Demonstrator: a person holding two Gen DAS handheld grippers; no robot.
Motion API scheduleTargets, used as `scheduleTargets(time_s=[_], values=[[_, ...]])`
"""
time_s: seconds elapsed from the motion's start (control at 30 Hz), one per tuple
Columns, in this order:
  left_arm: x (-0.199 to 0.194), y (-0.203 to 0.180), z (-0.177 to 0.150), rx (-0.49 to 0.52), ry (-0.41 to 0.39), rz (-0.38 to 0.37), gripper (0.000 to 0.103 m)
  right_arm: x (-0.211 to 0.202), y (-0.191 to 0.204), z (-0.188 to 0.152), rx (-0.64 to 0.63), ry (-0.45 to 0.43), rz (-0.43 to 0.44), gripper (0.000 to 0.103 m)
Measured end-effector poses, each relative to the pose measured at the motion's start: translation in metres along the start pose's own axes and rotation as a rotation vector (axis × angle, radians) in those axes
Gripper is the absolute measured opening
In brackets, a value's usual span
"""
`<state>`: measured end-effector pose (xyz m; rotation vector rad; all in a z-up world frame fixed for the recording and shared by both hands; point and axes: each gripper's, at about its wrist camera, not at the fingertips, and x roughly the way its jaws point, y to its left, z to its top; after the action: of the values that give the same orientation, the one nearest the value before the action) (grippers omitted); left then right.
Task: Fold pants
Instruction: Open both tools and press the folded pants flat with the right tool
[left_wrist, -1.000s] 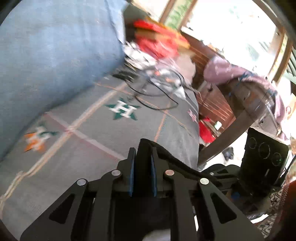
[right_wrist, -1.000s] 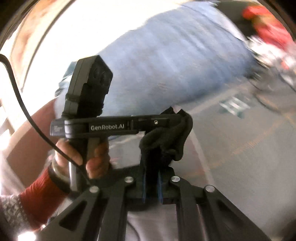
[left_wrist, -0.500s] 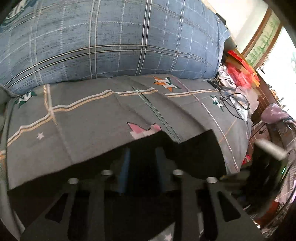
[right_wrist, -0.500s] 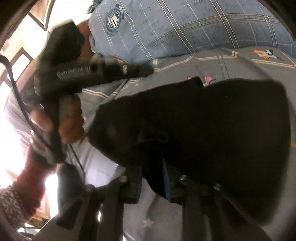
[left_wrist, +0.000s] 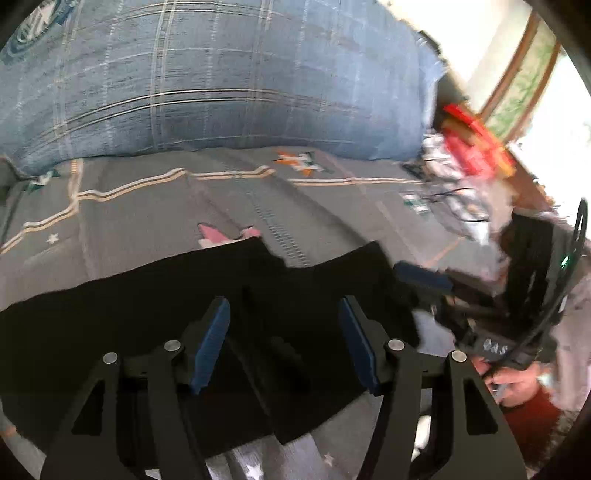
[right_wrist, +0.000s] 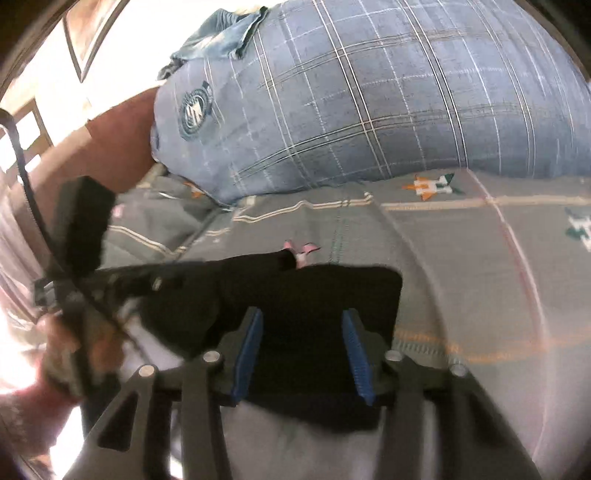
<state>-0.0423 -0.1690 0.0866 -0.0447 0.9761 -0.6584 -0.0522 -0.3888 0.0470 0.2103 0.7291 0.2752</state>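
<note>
Both spread: left gripper (left_wrist: 284, 343) and right gripper (right_wrist: 303, 354) above black pants (left_wrist: 129, 317).

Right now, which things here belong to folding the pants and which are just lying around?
For the job:
pants
left hand-held gripper
right hand-held gripper
bedsheet

Lying about:
blue pillow
red clutter
cables

Pants (left_wrist: 147, 325) matt black cloth; bedsheet (left_wrist: 147, 221) grey printed cotton; pillow (right_wrist: 369, 110) blue plaid fabric.

Blk pants (left_wrist: 155, 310), blue-plaid pillow (right_wrist: 369, 103).
</note>
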Motion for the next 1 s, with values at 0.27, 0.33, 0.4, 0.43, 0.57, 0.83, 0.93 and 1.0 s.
scheduleTargets(time_s=[0.27,0.33,0.4,0.43,0.57,0.83,0.93,1.0], values=[[0.033,0.016,-0.017,-0.038,0.042,0.096,0.060,0.055,-0.030,0.005,0.063,0.073,-0.045,0.010],[0.027,0.015,-0.015,-0.037,0.046,0.092,0.060,0.043,-0.030,0.007,0.070,0.066,-0.036,0.017],[0.019,0.011,-0.016,-0.022,0.050,0.101,0.061,0.026,-0.029,0.006,0.082,0.041,-0.024,0.019],[0.016,0.009,-0.018,-0.010,0.050,0.099,0.061,0.016,-0.027,0.004,0.089,0.036,-0.004,0.020],[0.014,0.006,-0.032,0.013,0.062,0.169,0.061,-0.005,-0.020,-0.017,0.083,0.065,0.031,0.034],[-0.008,0.018,-0.038,-0.097,0.019,0.137,0.063,-0.012,0.000,-0.030,0.007,0.066,-0.022,0.035],[-0.020,0.020,-0.041,-0.106,-0.006,0.163,0.063,-0.023,0.011,-0.023,0.003,0.023,0.013,0.042],[-0.027,0.024,-0.044,-0.126,-0.021,0.174,0.063,-0.024,0.019,-0.020,-0.005,0.009,0.033,0.043]])
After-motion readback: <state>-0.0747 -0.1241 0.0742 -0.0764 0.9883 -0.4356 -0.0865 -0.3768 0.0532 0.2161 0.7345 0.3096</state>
